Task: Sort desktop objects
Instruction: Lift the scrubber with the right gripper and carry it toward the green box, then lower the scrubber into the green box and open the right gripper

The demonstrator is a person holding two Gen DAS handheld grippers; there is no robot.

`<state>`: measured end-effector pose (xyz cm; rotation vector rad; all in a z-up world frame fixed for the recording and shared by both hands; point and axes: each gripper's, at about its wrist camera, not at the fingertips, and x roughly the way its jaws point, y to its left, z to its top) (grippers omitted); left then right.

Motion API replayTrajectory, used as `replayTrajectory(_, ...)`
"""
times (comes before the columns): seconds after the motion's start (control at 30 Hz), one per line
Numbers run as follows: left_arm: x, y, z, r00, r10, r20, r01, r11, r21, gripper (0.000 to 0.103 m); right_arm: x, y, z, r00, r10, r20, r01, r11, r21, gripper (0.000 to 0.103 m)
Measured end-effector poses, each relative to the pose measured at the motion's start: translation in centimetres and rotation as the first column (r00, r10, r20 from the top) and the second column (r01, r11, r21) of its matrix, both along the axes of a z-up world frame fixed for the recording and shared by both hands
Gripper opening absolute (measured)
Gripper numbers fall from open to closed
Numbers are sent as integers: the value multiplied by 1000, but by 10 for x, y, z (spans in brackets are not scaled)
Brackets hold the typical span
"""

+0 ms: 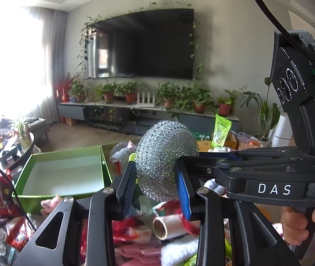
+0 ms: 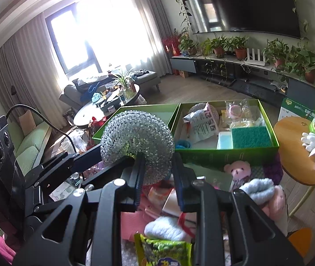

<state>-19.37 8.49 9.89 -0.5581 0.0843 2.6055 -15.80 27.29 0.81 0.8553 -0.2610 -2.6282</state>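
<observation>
Left wrist view: both the left claw [image 1: 155, 177] and right claw [image 2: 158, 177] clamp the steel scourer [image 1: 165, 159] between them.

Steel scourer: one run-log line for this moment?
steel scourer | clamped by left gripper and right gripper | above clutter | green boxes ahead

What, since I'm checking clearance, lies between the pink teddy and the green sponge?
Only the green box's front wall, seen in the right wrist view; the green sponge lies inside, the pink teddy outside.
</observation>
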Motion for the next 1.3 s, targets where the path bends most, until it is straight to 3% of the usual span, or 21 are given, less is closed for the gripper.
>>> replayTrajectory(0.47,-59,8,2,999,-1,46,2,1000,-10,35,-67,13,5,1000,10,27,-10,1000,-7,26)
replayTrajectory(0.83,-106,18,-14,994,4,112,-2,1000,-17,35,-116,24,-14,997,-4,79,5,1000,-11,26)
replayTrajectory(1.3,-138,29,-39,983,-1,184,7,999,-32,35,-148,28,-38,990,-16,137,13,1000,19,26)
